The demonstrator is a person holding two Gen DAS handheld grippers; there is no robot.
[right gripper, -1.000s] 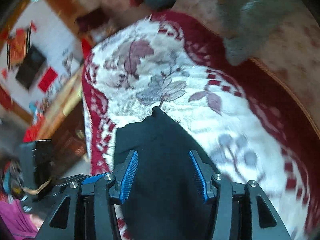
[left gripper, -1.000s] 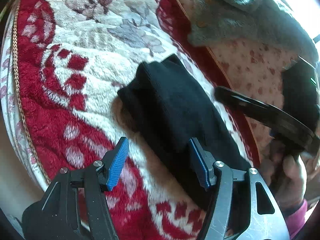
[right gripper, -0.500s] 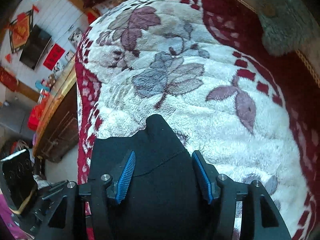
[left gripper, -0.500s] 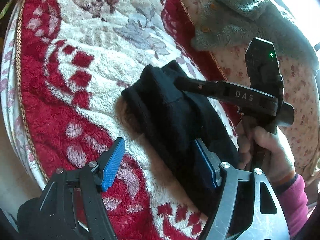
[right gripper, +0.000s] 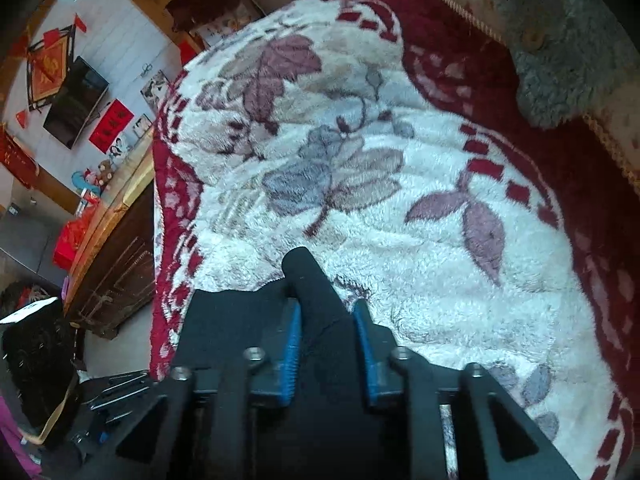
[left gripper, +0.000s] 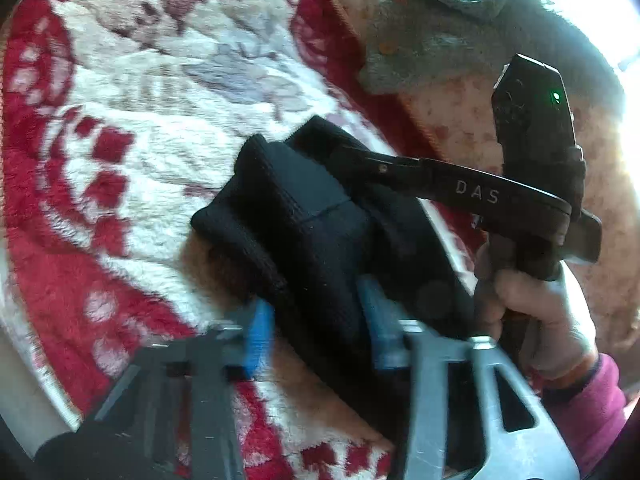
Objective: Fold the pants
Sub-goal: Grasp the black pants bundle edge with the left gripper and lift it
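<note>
Both grippers, left [left gripper: 316,320] and right [right gripper: 326,340], have just closed, clamping the pants [left gripper: 304,216]; the fold can start.

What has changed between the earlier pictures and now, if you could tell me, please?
Both grippers have just been closing on the black pants. The left gripper now pinches a fold at the near edge, and the right gripper, which came in over the pants, pinches a raised ridge of cloth. The floral blanket and the grey garment lie as before.
</note>
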